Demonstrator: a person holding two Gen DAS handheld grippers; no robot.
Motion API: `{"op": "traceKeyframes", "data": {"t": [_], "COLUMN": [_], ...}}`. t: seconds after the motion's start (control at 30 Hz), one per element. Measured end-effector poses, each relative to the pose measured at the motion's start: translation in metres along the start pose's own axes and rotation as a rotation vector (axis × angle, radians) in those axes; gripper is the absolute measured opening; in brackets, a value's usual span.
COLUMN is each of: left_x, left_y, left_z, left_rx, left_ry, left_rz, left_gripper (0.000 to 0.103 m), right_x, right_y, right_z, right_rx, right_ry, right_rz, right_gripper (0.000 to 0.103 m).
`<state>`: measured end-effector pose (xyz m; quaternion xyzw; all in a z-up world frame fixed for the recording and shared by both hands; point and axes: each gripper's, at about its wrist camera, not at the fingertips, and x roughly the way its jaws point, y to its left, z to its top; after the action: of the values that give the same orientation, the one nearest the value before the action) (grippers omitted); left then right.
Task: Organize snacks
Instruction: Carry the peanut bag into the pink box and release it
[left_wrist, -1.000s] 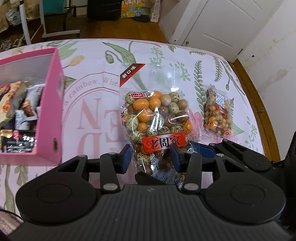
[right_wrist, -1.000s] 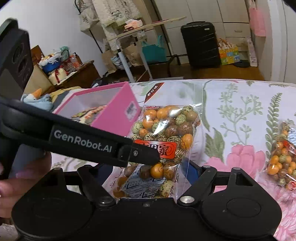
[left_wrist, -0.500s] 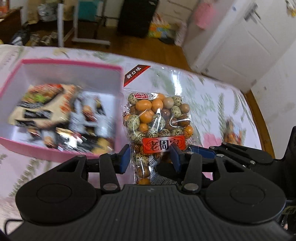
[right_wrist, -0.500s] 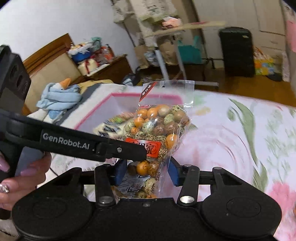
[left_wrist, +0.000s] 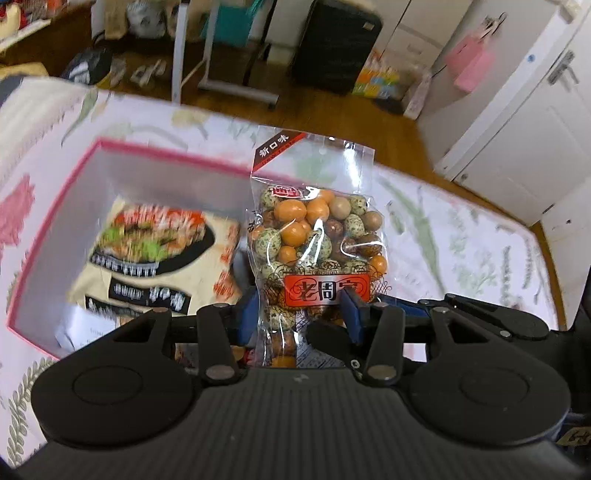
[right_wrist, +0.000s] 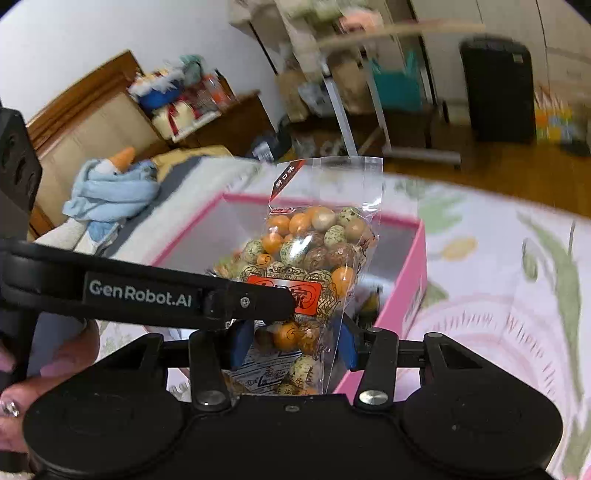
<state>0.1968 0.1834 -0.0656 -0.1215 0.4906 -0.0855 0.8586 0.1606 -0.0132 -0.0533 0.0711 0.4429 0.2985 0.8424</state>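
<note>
A clear bag of coated nuts with a red label hangs upright over the right part of an open pink box. My left gripper is shut on the bag's lower half, its blue pads pressing both sides. My right gripper grips the same bag low down, pads against the film. In the right wrist view the left gripper's black finger crosses in front of the label, held by a hand. The box holds a large printed snack pack and smaller packets.
The box sits on a floral bedcover. A blue cloth bundle lies at the bed's far left. Beyond the bed are a wooden floor, a black suitcase, a metal stand and a white door.
Both grippers carried the nut bag left from the bedcover to above the pink box. The right jaws closed onto the bag; the second nut bag on the bed left view.
</note>
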Motion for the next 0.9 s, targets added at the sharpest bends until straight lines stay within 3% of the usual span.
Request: {"op": "traceKeyframes", "data": {"t": [0.17,0.33,0.43,0.57,0.77,0.9], "left_x": [0.02,0.017,0.012,0.001,-0.018,-0.028], "left_y": [0.014,0.005,0.001,-0.01,-0.042,-0.081], "left_z": [-0.001,-0.006,-0.009,-0.016,-0.028,-0.04], "left_rx": [-0.047,0.002,0.012,0.045,0.095,0.172], "left_ry": [0.042,-0.019,-0.036,-0.069,-0.09,-0.098], "left_rz": [-0.001,0.078,0.093,0.12,0.081,0.017], "left_gripper": [0.048,0.054,0.054,0.054,0.052,0.052], "right_x": [0.011,0.018,0.014,-0.008,-0.065,-0.108], "right_y": [-0.002,0.021,0.026,0.028,0.005,-0.029], "right_z": [-0.009,-0.01,-0.017,-0.027,-0.048,-0.071], "right_rx": [0.027,-0.11,-0.144,-0.17,-0.062,0.024], "right_ry": [0.015,-0.005,-0.024,-0.082,-0.162,-0.182], "right_rz": [-0.02,-0.136,-0.157,-0.142,-0.14,-0.194], "right_gripper": [0.053,0.052,0.052,0.052,0.057,0.06]}}
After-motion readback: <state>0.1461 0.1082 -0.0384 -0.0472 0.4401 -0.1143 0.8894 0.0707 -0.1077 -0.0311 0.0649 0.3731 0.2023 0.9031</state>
